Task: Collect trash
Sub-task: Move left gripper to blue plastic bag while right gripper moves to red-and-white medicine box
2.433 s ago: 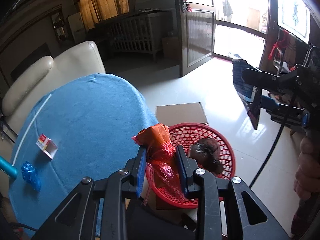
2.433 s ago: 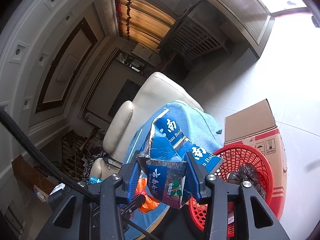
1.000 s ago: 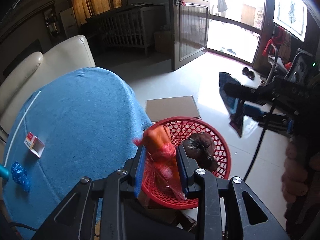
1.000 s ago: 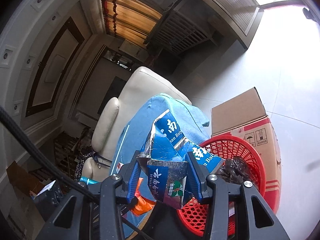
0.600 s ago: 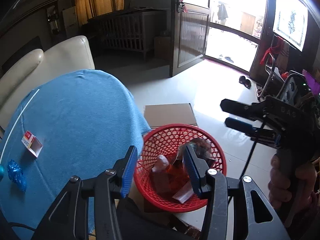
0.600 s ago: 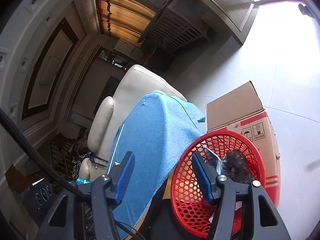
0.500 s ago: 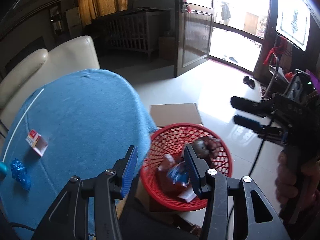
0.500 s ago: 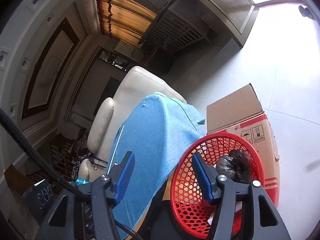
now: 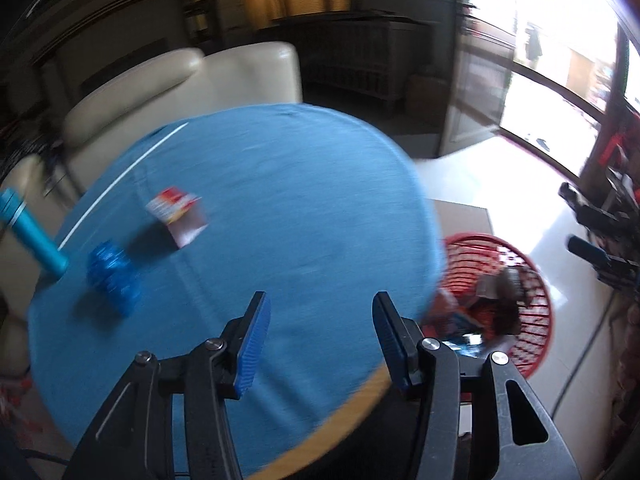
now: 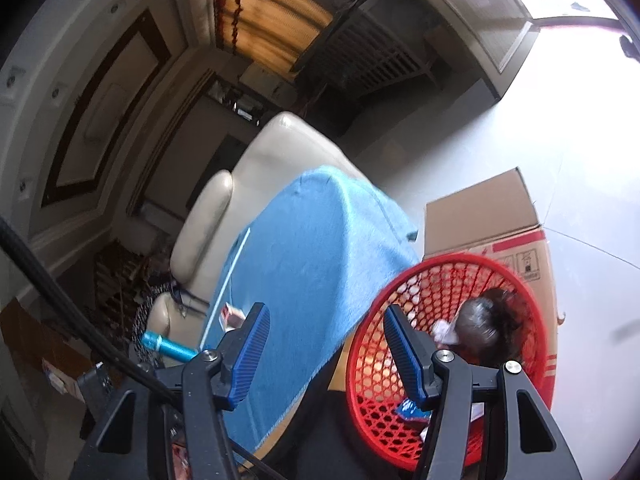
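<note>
Left gripper (image 9: 318,340) jaws wide apart, nothing between them, poised over near edge of round table with blue cloth (image 9: 280,200); view motion-blurred. On the cloth, far left of the gripper: small red-and-white carton (image 9: 178,216), crumpled blue wrapper (image 9: 114,276) nearer and further left, the two apart. Teal cylinder (image 9: 30,232) at the table's left rim. Right gripper (image 10: 324,350) also spread wide and empty, hanging between table edge and red mesh basket (image 10: 400,296). Basket stands right of the table against a cardboard box (image 10: 488,212); inside it a dark crumpled bag (image 10: 492,320), something white beside that, a blue scrap (image 10: 408,406) low at the near wall. Left view shows orange and blue trash in the same basket (image 9: 536,312), details blurred. Cream sofa (image 9: 180,80) beyond the table
</note>
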Tool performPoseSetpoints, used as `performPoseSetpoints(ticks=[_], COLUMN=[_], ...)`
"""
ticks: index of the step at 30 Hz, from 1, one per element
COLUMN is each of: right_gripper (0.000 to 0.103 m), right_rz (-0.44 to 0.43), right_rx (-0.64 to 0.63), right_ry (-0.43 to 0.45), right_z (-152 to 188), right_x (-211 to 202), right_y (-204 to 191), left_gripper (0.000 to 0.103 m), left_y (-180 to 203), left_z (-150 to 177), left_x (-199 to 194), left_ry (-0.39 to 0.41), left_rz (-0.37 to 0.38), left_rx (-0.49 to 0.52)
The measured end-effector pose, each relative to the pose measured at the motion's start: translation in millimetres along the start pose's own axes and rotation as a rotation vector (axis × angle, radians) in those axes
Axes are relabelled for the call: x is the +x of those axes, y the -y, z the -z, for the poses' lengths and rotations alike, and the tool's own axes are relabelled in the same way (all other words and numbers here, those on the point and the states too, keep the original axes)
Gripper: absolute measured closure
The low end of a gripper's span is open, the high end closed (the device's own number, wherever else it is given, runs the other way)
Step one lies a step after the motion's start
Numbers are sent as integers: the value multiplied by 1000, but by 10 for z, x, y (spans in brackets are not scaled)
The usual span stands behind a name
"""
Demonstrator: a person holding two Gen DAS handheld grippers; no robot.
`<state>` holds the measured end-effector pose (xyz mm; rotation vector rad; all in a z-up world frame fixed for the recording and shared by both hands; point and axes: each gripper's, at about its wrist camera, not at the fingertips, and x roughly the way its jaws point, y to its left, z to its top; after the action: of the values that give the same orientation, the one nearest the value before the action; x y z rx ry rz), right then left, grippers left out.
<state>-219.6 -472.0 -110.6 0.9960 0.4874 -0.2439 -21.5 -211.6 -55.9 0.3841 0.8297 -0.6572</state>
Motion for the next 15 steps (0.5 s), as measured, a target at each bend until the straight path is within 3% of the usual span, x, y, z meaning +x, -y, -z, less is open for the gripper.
performPoseSetpoints(ticks=[8, 15], right_gripper=[40, 40], right_rz=[23, 50], right_rx=[-78, -295], right_ry=[-198, -331], right_z=[294, 363], right_x=[705, 1418], right_y=[-438, -1244], left_gripper=[46, 41], left_y=[-1206, -2073], left_z=[324, 411], left_x=[4, 72], left_ry=[-28, -30], left_rz=[-134, -180], left_rx=[-215, -398])
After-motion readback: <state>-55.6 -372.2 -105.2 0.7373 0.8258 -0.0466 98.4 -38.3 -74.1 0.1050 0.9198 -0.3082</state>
